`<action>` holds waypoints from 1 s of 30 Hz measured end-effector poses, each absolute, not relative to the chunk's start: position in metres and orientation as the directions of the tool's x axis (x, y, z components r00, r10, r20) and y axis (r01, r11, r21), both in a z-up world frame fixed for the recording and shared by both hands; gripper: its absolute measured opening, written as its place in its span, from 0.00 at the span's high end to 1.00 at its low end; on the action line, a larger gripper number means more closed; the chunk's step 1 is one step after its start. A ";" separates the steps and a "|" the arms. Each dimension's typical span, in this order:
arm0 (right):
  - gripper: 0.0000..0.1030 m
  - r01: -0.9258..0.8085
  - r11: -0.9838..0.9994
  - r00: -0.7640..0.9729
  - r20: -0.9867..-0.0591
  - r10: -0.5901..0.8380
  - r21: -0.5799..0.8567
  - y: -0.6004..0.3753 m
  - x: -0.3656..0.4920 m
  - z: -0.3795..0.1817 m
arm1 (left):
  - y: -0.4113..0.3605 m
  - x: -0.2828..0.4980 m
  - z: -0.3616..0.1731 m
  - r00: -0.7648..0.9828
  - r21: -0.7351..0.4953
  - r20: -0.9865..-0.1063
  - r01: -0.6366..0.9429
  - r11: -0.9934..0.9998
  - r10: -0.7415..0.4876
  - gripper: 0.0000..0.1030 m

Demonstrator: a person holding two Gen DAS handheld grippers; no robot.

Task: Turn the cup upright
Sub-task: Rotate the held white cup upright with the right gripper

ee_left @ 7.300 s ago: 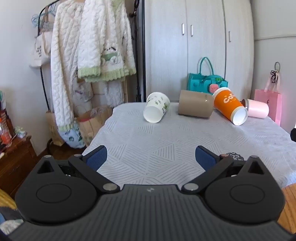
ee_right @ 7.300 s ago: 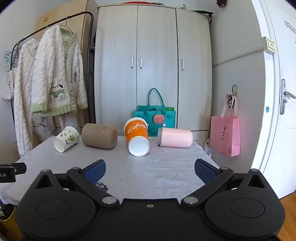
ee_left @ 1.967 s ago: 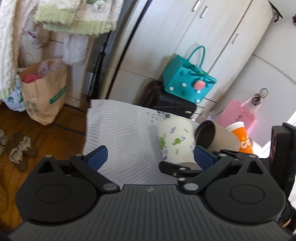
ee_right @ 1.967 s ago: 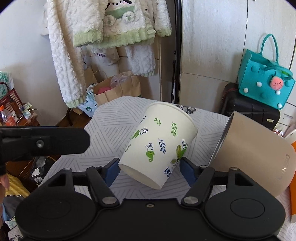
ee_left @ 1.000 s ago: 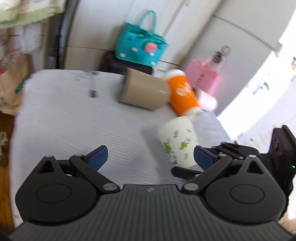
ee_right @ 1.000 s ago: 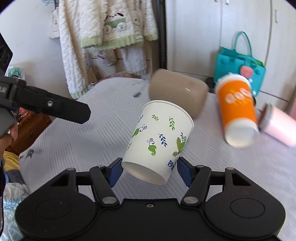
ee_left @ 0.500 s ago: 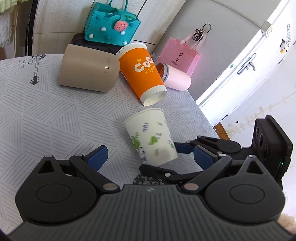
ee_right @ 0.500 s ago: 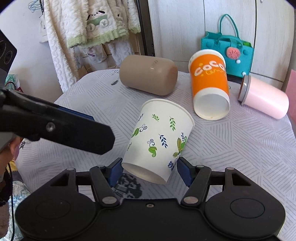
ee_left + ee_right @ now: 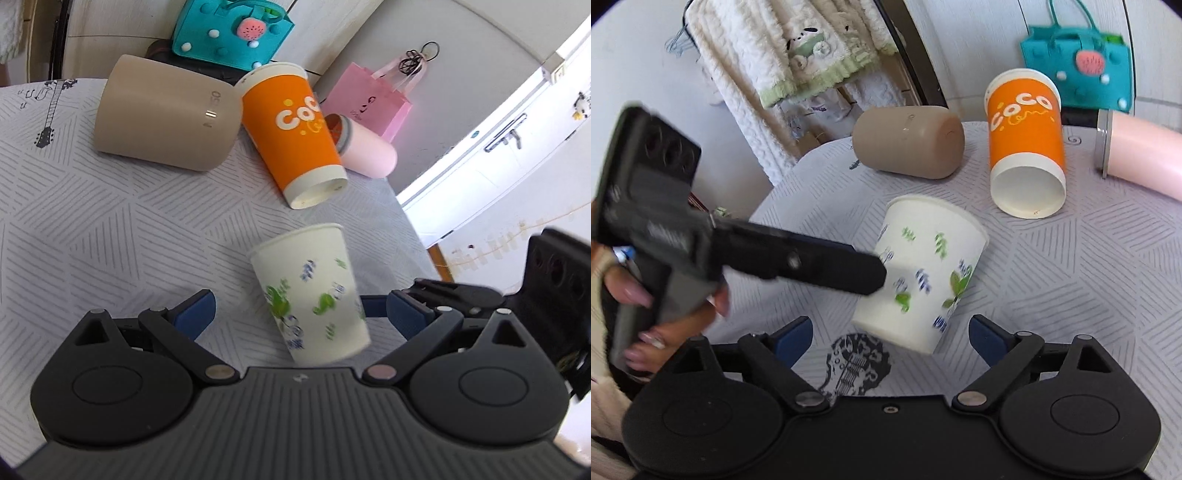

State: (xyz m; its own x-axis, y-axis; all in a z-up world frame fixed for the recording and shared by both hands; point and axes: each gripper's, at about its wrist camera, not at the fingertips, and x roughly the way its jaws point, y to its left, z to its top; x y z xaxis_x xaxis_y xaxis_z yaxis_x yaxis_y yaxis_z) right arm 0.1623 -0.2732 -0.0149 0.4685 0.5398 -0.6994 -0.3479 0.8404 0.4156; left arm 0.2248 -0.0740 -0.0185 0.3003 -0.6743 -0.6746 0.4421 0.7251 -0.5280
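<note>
White paper cup (image 9: 923, 273) with leaf print stands tilted on the table (image 9: 92, 229), base down near the front edge, rim leaning toward the far side; motion-blurred, so I can't tell if the base sits flat or is mid-rock. Right gripper (image 9: 892, 332) jaws spread wide, pads either side of the cup base and clear of it, holding nothing. Left gripper (image 9: 295, 314) also wide open, empty; in the right wrist view one of its fingers reaches across just beside or touching the cup wall, can't tell which.

Risks, as I judge them: cup is light thin paper, tapered, narrow base, so it could tip back over if let go while leaning; a brush from either open finger on withdrawal would knock it. Tablecloth is soft, ribbed fabric, maybe uneven footing. If it falls it could roll toward the table edge or into the orange cup (image 9: 295, 122).

Others lying on their sides: orange glossy paper cup, tan smooth matte tumbler (image 9: 162, 114), pink cylinder bottle (image 9: 365, 155) with grey cap
</note>
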 end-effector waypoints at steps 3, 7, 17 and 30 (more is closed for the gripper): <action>0.09 -0.346 0.851 0.451 -0.725 0.520 0.395 -0.276 0.179 -0.014 | -0.075 0.236 -0.025 0.256 -0.588 -0.653 0.421 0.690 -0.713 0.03; 0.09 -0.357 0.841 0.396 -0.749 0.531 0.407 -0.276 0.200 -0.018 | -0.077 0.241 -0.026 0.276 -0.580 -0.649 0.424 0.696 -0.709 0.08; 0.31 -0.413 0.825 0.455 -0.697 0.554 0.386 -0.273 0.187 -0.016 | -0.081 0.228 -0.021 0.286 -0.533 -0.634 0.511 0.674 -0.718 0.38; 0.31 -0.521 0.847 0.775 -0.472 0.420 -0.102 -0.233 0.131 -0.003 | -0.069 0.176 0.013 0.573 -0.229 -0.501 0.634 0.738 -0.648 0.40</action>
State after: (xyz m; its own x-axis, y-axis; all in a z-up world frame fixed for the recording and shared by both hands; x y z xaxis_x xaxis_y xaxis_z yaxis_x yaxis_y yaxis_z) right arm 0.1315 -0.2331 -0.0030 0.7753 0.4200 -0.4717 -0.5211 0.8474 -0.1021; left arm 0.1761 -0.0690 0.0127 0.5732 -0.6481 -0.5014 0.6343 0.7383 -0.2292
